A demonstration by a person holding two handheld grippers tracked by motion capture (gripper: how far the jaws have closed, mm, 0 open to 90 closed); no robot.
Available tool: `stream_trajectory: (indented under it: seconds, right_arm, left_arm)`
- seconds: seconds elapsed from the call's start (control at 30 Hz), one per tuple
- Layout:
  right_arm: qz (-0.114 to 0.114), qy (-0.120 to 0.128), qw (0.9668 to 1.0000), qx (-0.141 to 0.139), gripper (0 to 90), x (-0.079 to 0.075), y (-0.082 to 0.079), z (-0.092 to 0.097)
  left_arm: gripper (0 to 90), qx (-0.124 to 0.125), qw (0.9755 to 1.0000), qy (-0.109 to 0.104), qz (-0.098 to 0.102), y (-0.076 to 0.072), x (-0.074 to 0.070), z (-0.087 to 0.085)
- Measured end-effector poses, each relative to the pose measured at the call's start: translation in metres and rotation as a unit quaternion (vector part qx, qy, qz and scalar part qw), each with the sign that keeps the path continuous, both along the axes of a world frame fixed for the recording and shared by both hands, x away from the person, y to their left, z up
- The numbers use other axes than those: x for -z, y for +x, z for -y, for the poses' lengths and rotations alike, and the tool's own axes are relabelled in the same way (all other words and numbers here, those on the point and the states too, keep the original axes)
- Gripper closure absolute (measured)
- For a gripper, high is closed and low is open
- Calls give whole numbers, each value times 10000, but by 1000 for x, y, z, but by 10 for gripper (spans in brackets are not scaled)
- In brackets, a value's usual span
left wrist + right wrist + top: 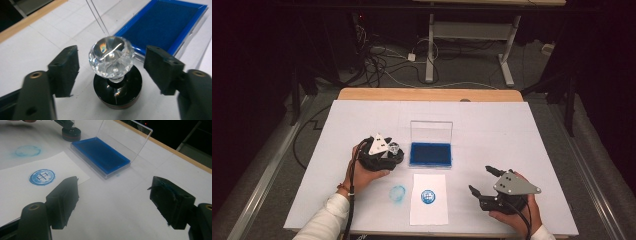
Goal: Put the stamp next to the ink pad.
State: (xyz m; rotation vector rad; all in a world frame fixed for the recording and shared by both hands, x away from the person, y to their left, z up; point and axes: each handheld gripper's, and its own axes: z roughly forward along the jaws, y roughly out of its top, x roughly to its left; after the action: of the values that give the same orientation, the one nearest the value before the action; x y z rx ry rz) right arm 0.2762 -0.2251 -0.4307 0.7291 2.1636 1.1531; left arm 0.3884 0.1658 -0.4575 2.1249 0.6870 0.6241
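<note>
A stamp with a clear faceted knob (111,58) and a round black base (117,91) stands upright on the white table, just left of the blue ink pad (430,154). My left gripper (393,151) is open, its pads on either side of the knob and apart from it. The stamp (71,133) also appears far off in the right gripper view. A white paper (428,212) bears a round blue print (428,196). My right gripper (479,179) stands open and empty at the front right, right of the paper.
The ink pad's clear lid (431,131) stands raised behind it. A faint blue smudge (397,193) marks the table left of the paper. A wooden strip (427,94) runs along the table's far edge, with cables and desk legs on the floor beyond.
</note>
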Motion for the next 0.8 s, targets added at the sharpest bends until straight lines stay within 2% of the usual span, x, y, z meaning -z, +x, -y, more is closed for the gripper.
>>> stream_trajectory:
  seconds: [0.07, 0.17, 0.27, 0.4, 0.53, 0.6, 0.8]
  right_arm:
    - [6, -11, 10000, 9, 233, 0, 0, 0]
    - [13, -16, 10000, 60, 234, -1, -1, 0]
    - [61, 8, 9999, 111, 235, -3, -2, 1]
    - [84, 2, 9998, 179, 235, -2, -3, 4]
    - [125, 6, 9995, 280, 235, -2, -6, 12]
    - [148, 7, 9991, 392, 238, -2, -7, 15]
    - [236, -14, 9985, 485, 237, -1, -11, 21]
  left_arm:
    - [194, -39, 9998, -2, 216, -6, -7, -1]
    - [176, 30, 9994, -100, 335, -15, -16, -3]
    - [161, 83, 9989, -25, 455, -25, -23, -4]
    - [152, 228, 9988, -36, 443, -35, -30, -10]
    - [152, 338, 9984, -146, 433, -44, -36, -17]
    - [152, 358, 9981, -54, 498, -49, -38, -19]
    - [152, 381, 9976, -46, 569, -66, -38, -25]
